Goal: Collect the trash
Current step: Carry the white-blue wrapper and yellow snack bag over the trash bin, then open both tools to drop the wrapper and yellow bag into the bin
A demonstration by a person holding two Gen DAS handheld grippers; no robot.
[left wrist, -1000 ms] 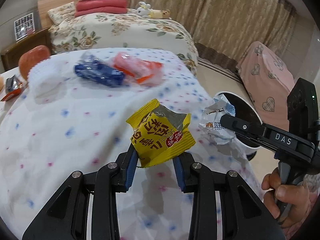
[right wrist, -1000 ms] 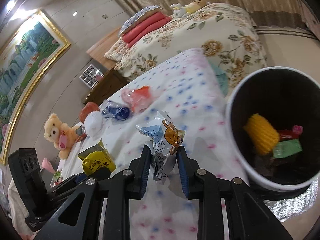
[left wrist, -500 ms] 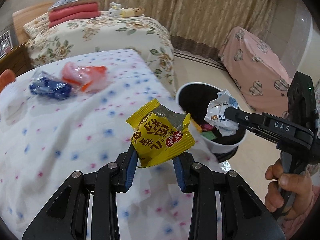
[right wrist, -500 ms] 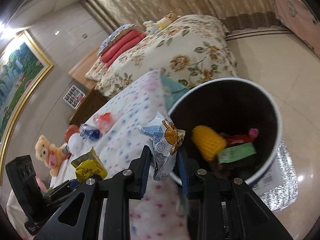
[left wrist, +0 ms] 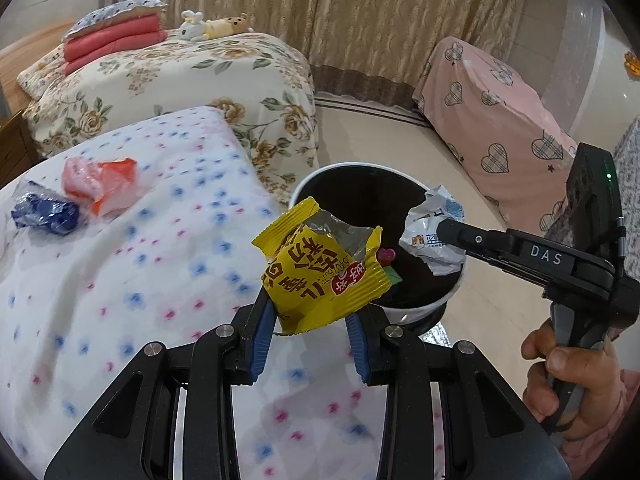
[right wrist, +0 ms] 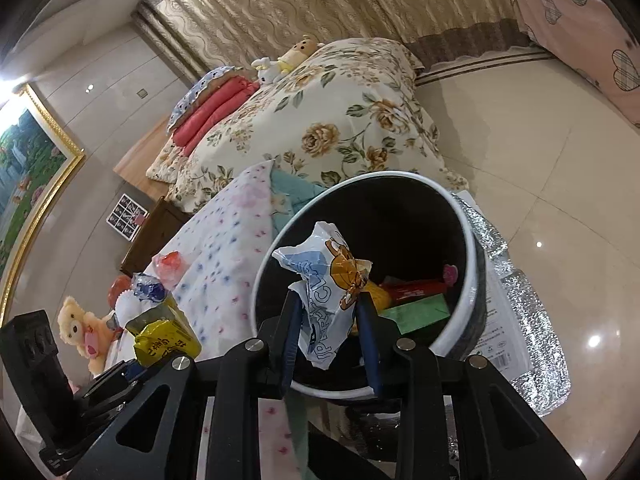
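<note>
My left gripper (left wrist: 310, 320) is shut on a yellow snack wrapper (left wrist: 320, 272) and holds it over the near rim of the trash bin (left wrist: 352, 170). My right gripper (right wrist: 330, 320) is shut on a white and blue wrapper (right wrist: 324, 280) and holds it above the bin's black inside (right wrist: 392, 220); the same wrapper shows in the left wrist view (left wrist: 434, 240). The bin holds a green packet (right wrist: 416, 312), a red stick and a yellow item. A blue wrapper (left wrist: 44, 212) and a pink and orange wrapper (left wrist: 100, 180) lie on the dotted white blanket (left wrist: 120, 280).
A floral bed (left wrist: 180, 76) with red folded bedding and plush toys stands behind. A pink covered piece of furniture (left wrist: 500, 108) is at the right. A silver foil sheet (right wrist: 520, 312) lies on the tiled floor beside the bin. A teddy bear (right wrist: 80, 328) sits at the left.
Both grippers have swung right from over the blanket toward the bin, each still holding its wrapper. The right gripper's wrapper is now above the bin's opening.
</note>
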